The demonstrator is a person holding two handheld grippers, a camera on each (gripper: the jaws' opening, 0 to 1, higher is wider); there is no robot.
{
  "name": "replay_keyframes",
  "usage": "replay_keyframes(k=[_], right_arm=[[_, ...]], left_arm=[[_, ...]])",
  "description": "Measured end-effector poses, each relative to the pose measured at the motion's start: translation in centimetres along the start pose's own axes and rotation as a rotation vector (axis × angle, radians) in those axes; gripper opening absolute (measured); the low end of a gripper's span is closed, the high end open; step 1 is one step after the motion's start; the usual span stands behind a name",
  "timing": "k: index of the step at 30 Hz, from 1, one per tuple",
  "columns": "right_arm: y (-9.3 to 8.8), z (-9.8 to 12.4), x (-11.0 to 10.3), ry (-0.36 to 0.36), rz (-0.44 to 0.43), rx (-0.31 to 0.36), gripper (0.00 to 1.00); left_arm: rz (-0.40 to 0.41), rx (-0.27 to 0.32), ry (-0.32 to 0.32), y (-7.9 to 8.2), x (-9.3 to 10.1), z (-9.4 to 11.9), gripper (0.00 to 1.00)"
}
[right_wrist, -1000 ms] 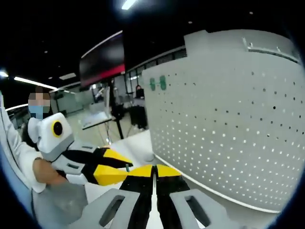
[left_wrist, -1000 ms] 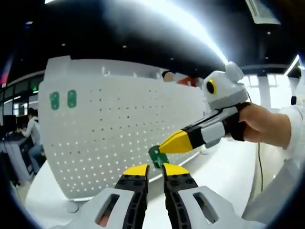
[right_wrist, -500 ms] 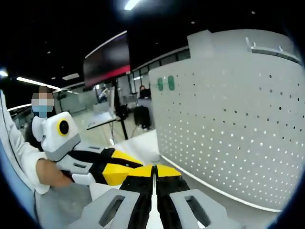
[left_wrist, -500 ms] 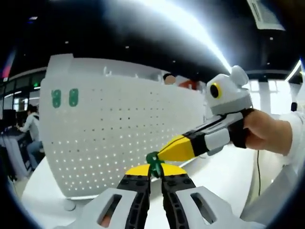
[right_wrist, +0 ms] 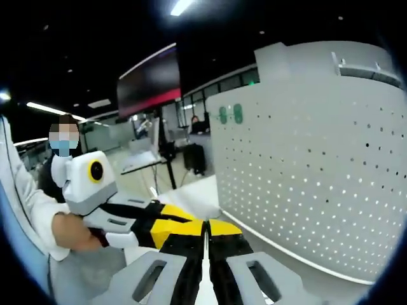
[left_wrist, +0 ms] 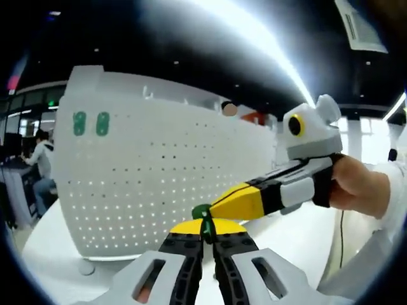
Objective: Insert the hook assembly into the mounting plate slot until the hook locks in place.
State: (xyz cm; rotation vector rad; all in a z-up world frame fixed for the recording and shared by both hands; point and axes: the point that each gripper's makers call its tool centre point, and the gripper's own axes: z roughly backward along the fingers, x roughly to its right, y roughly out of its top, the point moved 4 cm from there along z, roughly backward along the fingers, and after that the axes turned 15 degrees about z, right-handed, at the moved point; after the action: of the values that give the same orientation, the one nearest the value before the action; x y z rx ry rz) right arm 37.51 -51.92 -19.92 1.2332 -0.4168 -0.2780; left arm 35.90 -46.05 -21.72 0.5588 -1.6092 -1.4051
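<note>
A small green hook (left_wrist: 202, 215) sits between the yellow tips of my left gripper (left_wrist: 204, 226), which is shut on it. My right gripper (left_wrist: 216, 204) reaches in from the right, held by a hand, and its yellow tip meets the same hook. Behind them stands a white perforated mounting plate (left_wrist: 159, 171) with two green hooks (left_wrist: 90, 123) near its top left corner. In the right gripper view my right gripper (right_wrist: 205, 225) has its jaws together, with the left gripper's fingers (right_wrist: 166, 227) pressed against its tip from the left. The plate (right_wrist: 318, 178) stands on the right, and the hook is hidden there.
The plate stands upright on a white table (left_wrist: 299, 235), its foot (left_wrist: 86, 268) near the front left edge. A person sits at a desk (left_wrist: 37, 162) far behind on the left. A dark hanging screen (right_wrist: 149, 79) and office desks lie beyond the table.
My left gripper's jaws, open a second ago, have shut on the green hook that the right gripper brought between them. Both views have drifted slightly to the left across the plate.
</note>
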Motion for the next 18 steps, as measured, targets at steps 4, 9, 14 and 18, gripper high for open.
replay_keyframes(k=[4,9,14,18], right_arm=[[0.17,0.06,0.1,-0.002,0.003,0.007,0.0],[0.41,-0.11,-0.12,-0.002,0.018,0.014,0.0],[0.48,-0.08,-0.02,0.0,0.015,0.02,0.0],[0.42,-0.18,-0.07,0.002,0.015,0.02,0.0]], left_arm=[[0.0,-0.003,0.002,-0.1,-0.05,-0.03,0.04],[0.004,0.001,0.009,-0.02,-0.18,0.11,0.04],[0.015,0.009,0.006,0.08,-0.2,0.14,0.04],[0.017,0.016,0.009,0.2,-0.25,0.2,0.04]])
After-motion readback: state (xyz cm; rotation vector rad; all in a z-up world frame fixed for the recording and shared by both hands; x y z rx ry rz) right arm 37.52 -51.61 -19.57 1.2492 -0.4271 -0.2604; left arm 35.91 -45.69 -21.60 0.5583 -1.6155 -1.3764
